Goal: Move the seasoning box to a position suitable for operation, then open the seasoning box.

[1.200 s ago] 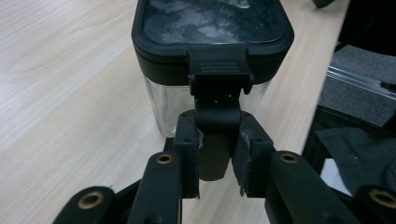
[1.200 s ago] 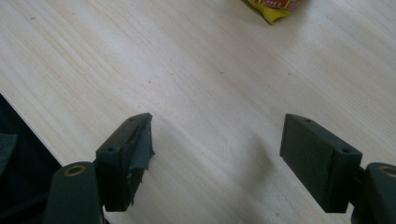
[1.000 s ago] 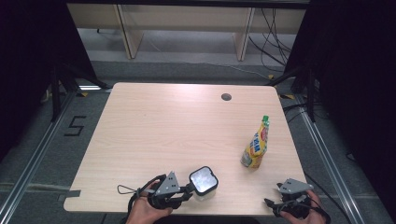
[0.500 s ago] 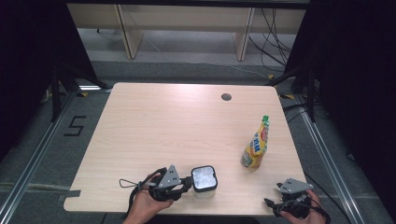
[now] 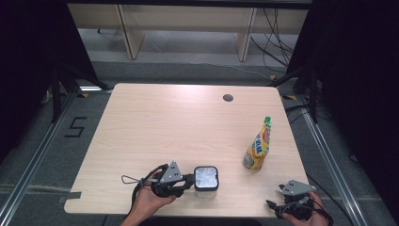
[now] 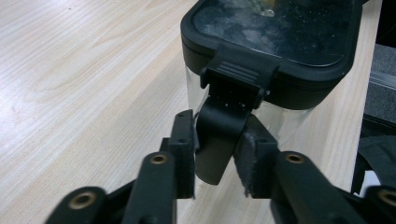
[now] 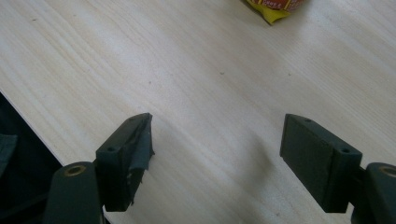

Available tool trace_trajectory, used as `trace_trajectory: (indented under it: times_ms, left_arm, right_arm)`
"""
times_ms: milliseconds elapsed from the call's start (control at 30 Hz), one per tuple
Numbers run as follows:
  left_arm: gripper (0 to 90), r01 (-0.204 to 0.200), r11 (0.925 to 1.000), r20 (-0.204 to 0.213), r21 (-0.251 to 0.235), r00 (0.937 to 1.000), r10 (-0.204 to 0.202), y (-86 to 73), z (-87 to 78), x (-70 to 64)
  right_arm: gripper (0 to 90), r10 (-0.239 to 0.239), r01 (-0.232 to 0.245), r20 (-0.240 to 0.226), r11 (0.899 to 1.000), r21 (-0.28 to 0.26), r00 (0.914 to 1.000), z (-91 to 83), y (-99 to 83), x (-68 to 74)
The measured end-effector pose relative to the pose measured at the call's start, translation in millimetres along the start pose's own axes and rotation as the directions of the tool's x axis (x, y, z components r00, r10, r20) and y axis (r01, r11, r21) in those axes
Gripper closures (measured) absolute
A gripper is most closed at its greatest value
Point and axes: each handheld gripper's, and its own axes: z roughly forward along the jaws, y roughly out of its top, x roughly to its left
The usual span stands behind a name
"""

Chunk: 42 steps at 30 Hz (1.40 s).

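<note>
The container, a clear box with a black lid, stands near the front edge of the counter, just right of the left tool. In the left gripper view that tool's jaws are closed on the black latch tab that hangs from the lid's edge, so the grasp on the clasp looks made; the lid itself sits flat on the box, and lifting it off seems yet to come. The right tool rests at the near right corner, jaws wide apart and holding nothing. Farther off, a yellow squeeze bottle stands on the right side, well apart from the box.
</note>
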Motion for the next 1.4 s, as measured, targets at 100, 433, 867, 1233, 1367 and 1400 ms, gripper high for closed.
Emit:
trace_trajectory:
  times_ms: [100,433,867,1233,1367,1400]
  left_arm:
    - [48.6,0.050,0.9979,0.002,-0.042,0.9987,-0.050,-1.9,-4.3,1.2]
    - [29.7,0.107,0.9927,0.033,-0.055,0.9939,-0.106,-5.7,-29.6,2.1]
    - [26.7,0.079,0.9957,0.013,-0.049,0.9968,-0.079,2.3,-39.2,-1.2]
    - [25.1,0.105,0.9916,0.006,-0.075,0.9944,-0.105,4.2,-42.8,-2.7]
    - [27.8,0.108,0.9901,0.015,-0.091,0.9942,-0.107,10.4,-44.6,-4.7]
    - [28.2,0.124,0.9870,0.019,-0.102,0.9922,-0.123,12.2,-45.0,-6.4]
  right_arm:
    - [27.6,0.003,-0.003,-0.004,1.000,-0.001,1.0000,-0.6,-0.2,0.7]
    - [27.3,0.000,0.000,-0.006,1.000,-0.002,1.0000,-0.8,-1.8,0.0]
    - [26.7,0.028,-0.029,-0.015,1.000,-0.006,0.9995,-0.6,-4.2,-1.6]
    - [26.8,0.009,-0.009,-0.010,1.000,-0.010,0.9999,-1.7,-1.5,0.6]
    - [26.8,0.001,-0.001,0.000,1.000,-0.031,1.0000,-2.7,0.1,1.0]
    - [26.9,-0.007,0.007,0.000,0.999,-0.036,1.0000,-3.0,0.0,-0.3]
